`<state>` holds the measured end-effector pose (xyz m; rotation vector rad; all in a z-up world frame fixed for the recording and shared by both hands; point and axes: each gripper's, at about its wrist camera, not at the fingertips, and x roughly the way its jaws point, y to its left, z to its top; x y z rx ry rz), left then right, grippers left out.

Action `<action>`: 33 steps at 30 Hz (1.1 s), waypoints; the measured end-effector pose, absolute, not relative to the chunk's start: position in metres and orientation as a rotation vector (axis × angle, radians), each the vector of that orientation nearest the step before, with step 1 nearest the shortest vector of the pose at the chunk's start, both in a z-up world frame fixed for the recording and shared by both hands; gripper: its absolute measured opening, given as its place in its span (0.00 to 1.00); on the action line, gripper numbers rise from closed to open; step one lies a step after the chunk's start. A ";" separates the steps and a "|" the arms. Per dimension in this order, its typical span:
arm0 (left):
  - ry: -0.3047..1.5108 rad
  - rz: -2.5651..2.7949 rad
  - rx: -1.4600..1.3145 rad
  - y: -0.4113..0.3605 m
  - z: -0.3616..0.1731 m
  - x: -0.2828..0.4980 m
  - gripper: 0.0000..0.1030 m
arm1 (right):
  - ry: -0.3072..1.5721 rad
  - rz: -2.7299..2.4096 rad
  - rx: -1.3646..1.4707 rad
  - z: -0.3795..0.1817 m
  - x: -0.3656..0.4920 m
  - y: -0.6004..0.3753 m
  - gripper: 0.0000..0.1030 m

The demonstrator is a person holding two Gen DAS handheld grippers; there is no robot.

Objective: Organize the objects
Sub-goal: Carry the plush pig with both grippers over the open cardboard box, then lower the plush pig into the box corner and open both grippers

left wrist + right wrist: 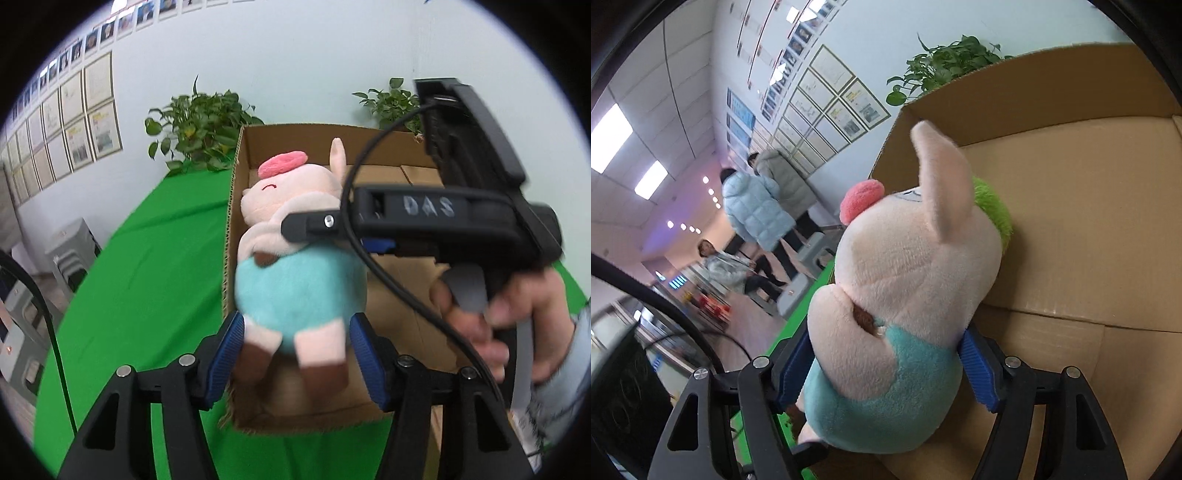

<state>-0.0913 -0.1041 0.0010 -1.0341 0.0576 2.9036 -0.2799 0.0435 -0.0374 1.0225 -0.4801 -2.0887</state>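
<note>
A plush pig (pixel 295 266) with a pink snout and teal overalls hangs over an open cardboard box (pixel 399 269) on the green table (pixel 147 277). My left gripper (pixel 297 345) has its blue pads on both sides of the pig's lower body near the legs. My right gripper (pixel 295 232) comes in from the right and is shut on the pig's middle. In the right wrist view the pig (pixel 905 295) fills the space between the blue pads of my right gripper (pixel 882 365), with the box's inside (pixel 1071 229) behind it.
Two potted plants (pixel 203 125) (pixel 391 103) stand behind the box by the pale wall. Grey stools (pixel 72 251) stand off the table's left side. Several people (pixel 757 210) are in the hallway at the left of the right wrist view.
</note>
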 end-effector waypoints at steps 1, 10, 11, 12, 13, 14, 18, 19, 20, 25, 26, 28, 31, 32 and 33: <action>0.049 2.907 -1.039 -0.107 0.001 -0.090 0.56 | -0.476 -2.088 1.024 -0.039 -0.284 0.042 0.69; -0.172 2.882 -1.107 -0.138 -0.008 -0.086 0.56 | -0.463 -2.147 1.109 -0.043 -0.297 0.035 0.90; -0.188 2.875 -1.111 -0.140 -0.010 -0.088 0.55 | -0.445 -2.164 1.115 -0.039 -0.295 0.034 0.91; -0.207 2.861 -1.114 -0.141 -0.011 -0.088 0.49 | -0.431 -2.178 1.119 -0.033 -0.292 0.033 0.93; -0.224 2.843 -1.115 -0.141 -0.012 -0.088 0.46 | -0.424 -2.186 1.124 -0.028 -0.288 0.033 0.96; -0.222 2.852 -1.113 -0.140 -0.012 -0.087 0.46 | -0.419 -2.195 1.136 -0.021 -0.285 0.032 0.98; -0.215 2.852 -1.107 -0.140 -0.012 -0.085 0.45 | -0.419 -2.177 1.219 -0.010 -0.277 0.020 0.99; -0.219 2.852 -1.106 -0.140 -0.012 -0.085 0.45 | -0.402 -2.168 1.265 -0.014 -0.279 0.012 0.99; -0.226 2.850 -1.106 -0.140 -0.012 -0.085 0.45 | -0.382 -2.164 1.296 -0.014 -0.281 0.002 0.99; -0.226 2.856 -1.117 -0.147 -0.015 -0.080 0.42 | -0.270 -2.265 1.347 -0.041 -0.281 -0.024 0.74; -0.235 2.856 -1.115 -0.151 -0.016 -0.078 0.42 | -0.289 -2.268 1.337 -0.044 -0.282 -0.023 0.71; -0.287 2.843 -1.098 -0.160 -0.016 -0.074 0.42 | -0.299 -2.274 1.304 -0.046 -0.277 -0.021 0.60; -0.322 2.845 -1.073 -0.168 -0.014 -0.069 0.42 | -0.292 -2.263 1.283 -0.047 -0.276 -0.026 0.54; -0.331 2.845 -1.063 -0.170 -0.013 -0.068 0.42 | -0.298 -2.240 1.276 -0.047 -0.274 -0.029 0.53; -0.341 2.844 -1.052 -0.172 -0.012 -0.067 0.42 | -0.294 -2.222 1.264 -0.047 -0.271 -0.033 0.53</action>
